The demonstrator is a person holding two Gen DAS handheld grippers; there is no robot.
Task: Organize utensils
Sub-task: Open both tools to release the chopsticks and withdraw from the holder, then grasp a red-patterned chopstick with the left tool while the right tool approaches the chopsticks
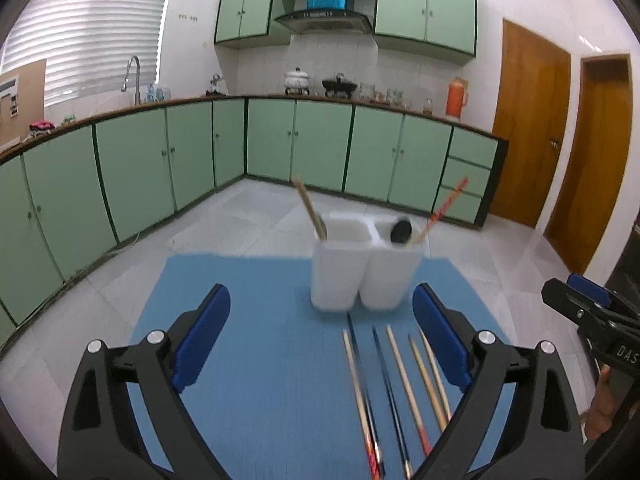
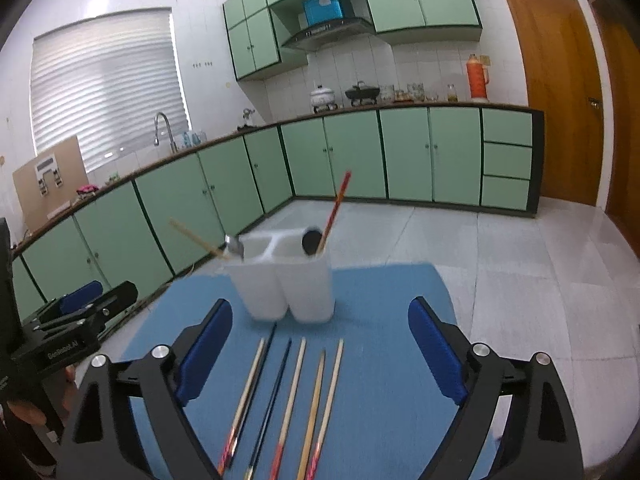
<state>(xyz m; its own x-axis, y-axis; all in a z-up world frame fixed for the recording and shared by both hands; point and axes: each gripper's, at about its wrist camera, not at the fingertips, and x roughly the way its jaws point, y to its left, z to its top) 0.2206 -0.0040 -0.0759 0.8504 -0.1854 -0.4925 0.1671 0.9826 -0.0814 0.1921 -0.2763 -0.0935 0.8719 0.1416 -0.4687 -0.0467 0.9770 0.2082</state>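
Both claws are seen spread wide with nothing between the blue pads: the left claw (image 1: 321, 336) is released above the blue mat, and the right claw (image 2: 320, 350) is likewise released. No earlier picture is given, so only this stance can be told.

Below them a row of loose chopsticks (image 2: 288, 400) is laid side by side on the blue rectangular mat (image 2: 380, 380), their tips directed toward the holder. Six sticks can be counted in the right wrist view: pale wooden ones with red ends and dark blue-black ones. Their near ends are cut off by the claw frames and the picture edge, and the sticks are smeared by motion blur.

Just beyond the tips, the white plastic two-compartment utensil holder (image 1: 362, 276) is stood upright on the mat. In its left compartment a pale wooden stick (image 1: 308, 204) is leaned leftward beside a metal spoon bowl (image 2: 236, 246); in the right compartment a red-patterned chopstick (image 1: 446, 206) is leaned beside a round black utensil head (image 1: 401, 232), whose kind cannot be made out. The lower parts of all four are hidden inside the holder.

Whatever carries the mat is hidden beneath it. Part of a hand (image 1: 600, 408) is glimpsed at the edge of the left wrist view. Behind, green cabinets (image 1: 168, 160) and an orange flask (image 1: 456, 98) are seen.
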